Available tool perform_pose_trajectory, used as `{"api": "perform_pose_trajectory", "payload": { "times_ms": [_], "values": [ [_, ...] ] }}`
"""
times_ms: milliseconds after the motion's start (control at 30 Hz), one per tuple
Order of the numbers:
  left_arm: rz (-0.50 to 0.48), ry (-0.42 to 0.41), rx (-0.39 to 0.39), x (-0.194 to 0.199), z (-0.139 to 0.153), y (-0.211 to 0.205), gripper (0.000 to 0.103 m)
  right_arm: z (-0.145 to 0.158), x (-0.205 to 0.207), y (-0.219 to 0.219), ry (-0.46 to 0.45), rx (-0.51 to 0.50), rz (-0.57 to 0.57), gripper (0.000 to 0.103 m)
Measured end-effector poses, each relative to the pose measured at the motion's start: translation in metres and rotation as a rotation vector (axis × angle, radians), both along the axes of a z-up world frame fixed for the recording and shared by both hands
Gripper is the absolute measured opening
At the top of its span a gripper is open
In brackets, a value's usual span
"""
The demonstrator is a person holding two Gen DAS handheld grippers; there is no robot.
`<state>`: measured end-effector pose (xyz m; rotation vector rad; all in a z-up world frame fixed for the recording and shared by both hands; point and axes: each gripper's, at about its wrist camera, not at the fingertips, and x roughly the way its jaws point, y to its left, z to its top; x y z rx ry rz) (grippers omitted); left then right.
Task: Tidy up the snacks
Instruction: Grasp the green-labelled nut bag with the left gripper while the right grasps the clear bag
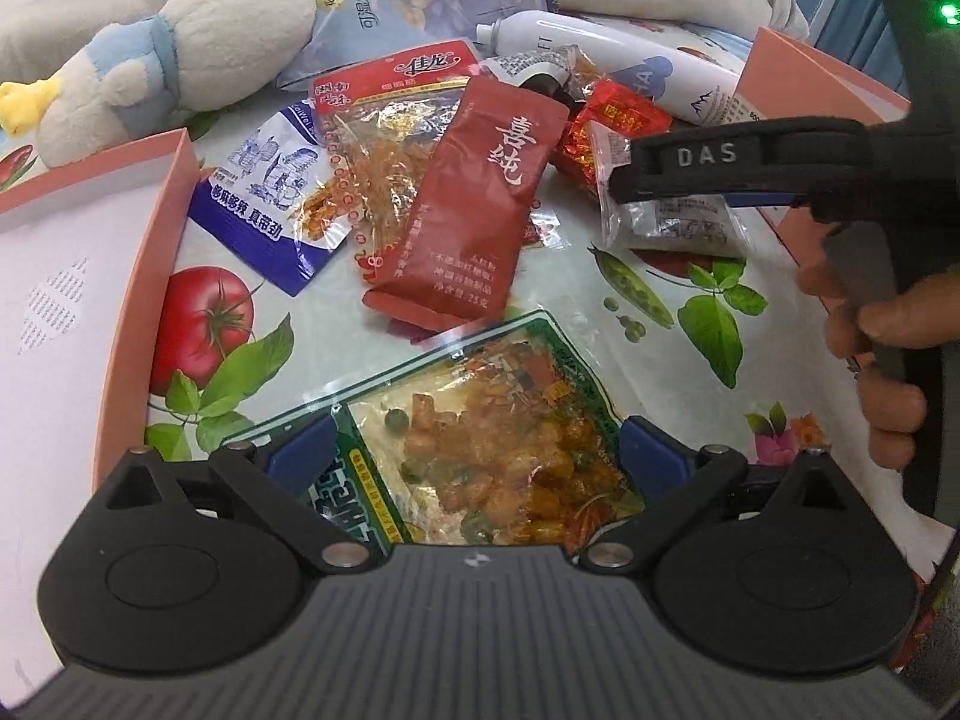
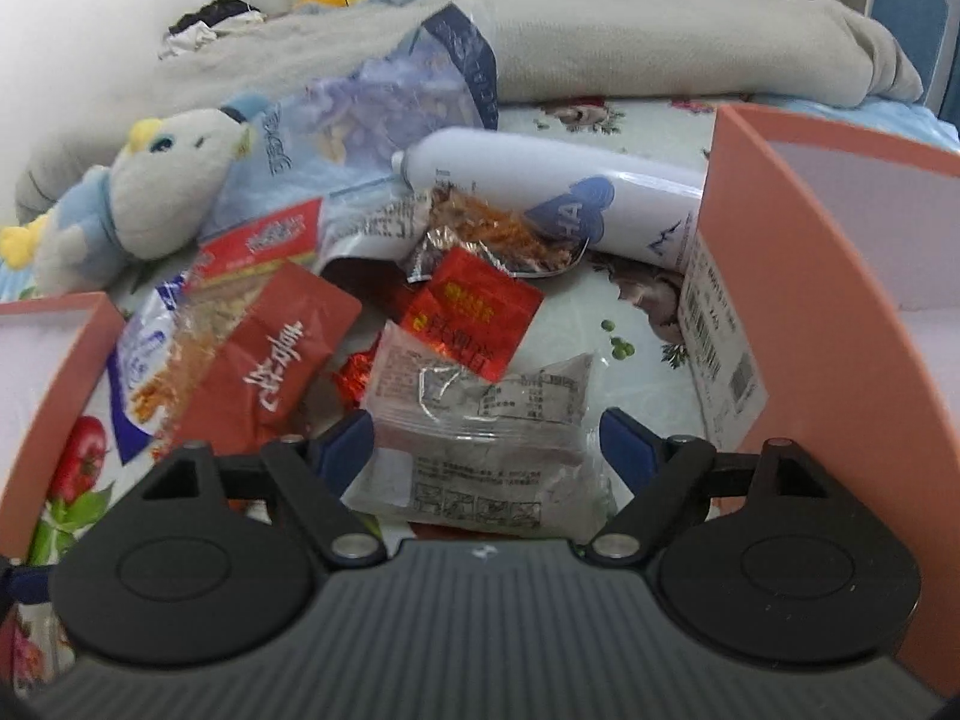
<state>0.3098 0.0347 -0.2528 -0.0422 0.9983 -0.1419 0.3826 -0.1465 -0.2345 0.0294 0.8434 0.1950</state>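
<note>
We hover both grippers, jaws apart, left (image 1: 477, 450) over the green pack (image 1: 480, 450), right (image 2: 486, 444) over the clear pack (image 2: 480, 450); next we close and lift toward a box (image 2: 810, 276).

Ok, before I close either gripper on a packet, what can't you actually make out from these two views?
- Left wrist view: the near end of the green-bordered clear snack packet is hidden under the left gripper body.
- Right wrist view: whether the right gripper pads touch the clear grey-printed packet; motion blur.
- Both views: the contents of the pink-walled boxes, cut off by the frame edges.
- Both views: the small print on the packets.
</note>
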Motion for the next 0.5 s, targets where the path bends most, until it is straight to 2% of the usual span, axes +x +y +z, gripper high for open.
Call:
{"api": "perform_pose_trajectory", "payload": {
  "times_ms": [267, 367, 500],
  "values": [
    [0.009, -0.024, 0.003, -0.007, 0.002, -0.007, 0.089, -0.006, 0.005, -0.011, 0.044, 0.103, 0.007, 0.083],
    [0.011, -0.028, -0.001, -0.011, 0.003, -0.011, 0.084, -0.004, 0.002, -0.011, 0.048, 0.107, 0.004, 0.071],
    [0.016, -0.029, -0.011, -0.013, 0.005, -0.012, 0.081, 0.003, -0.004, -0.013, 0.057, 0.12, 0.015, 0.048]
  ]
}}
